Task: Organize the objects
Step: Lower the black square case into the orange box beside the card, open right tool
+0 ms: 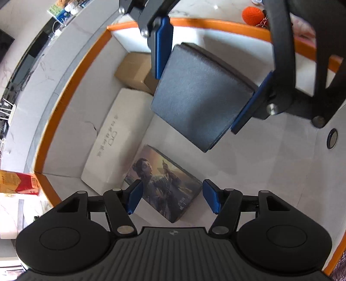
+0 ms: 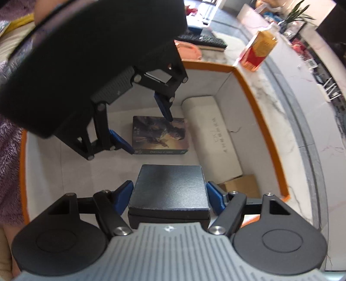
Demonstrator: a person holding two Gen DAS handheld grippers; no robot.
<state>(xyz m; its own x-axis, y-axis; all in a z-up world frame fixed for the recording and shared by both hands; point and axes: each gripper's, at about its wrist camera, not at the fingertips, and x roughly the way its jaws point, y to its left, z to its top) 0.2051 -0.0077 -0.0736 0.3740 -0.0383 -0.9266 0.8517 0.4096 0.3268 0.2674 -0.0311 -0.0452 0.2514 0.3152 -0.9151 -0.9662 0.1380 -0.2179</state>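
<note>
Left wrist view, sweeping from nine o'clock: a red-and-yellow carton point(image 1: 19, 182) stands outside the orange rim of the storage box point(image 1: 71, 82), and inside, a brown cardboard box point(image 1: 134, 71) sits at eleven o'clock against the far wall with a long white box point(image 1: 114, 138) just below it along the left wall. Dead centre, at six o'clock, the left gripper point(image 1: 172, 200) hovers with its blue pads spread apart over the picture-printed box point(image 1: 164, 181) lying flat on the floor — nothing between them. Up at one o'clock, the right gripper point(image 1: 207, 84) is clamped on the dark grey box point(image 1: 196, 95), held tilted above the floor. An orange knitted ball point(image 1: 253, 14) sits beyond the rim at the top right. From the right wrist, the dark grey box point(image 2: 169, 188) sits square between the pads of the right gripper point(image 2: 169, 197) — the picture-printed box point(image 2: 161, 135) lies at twelve o'clock beyond.
</note>
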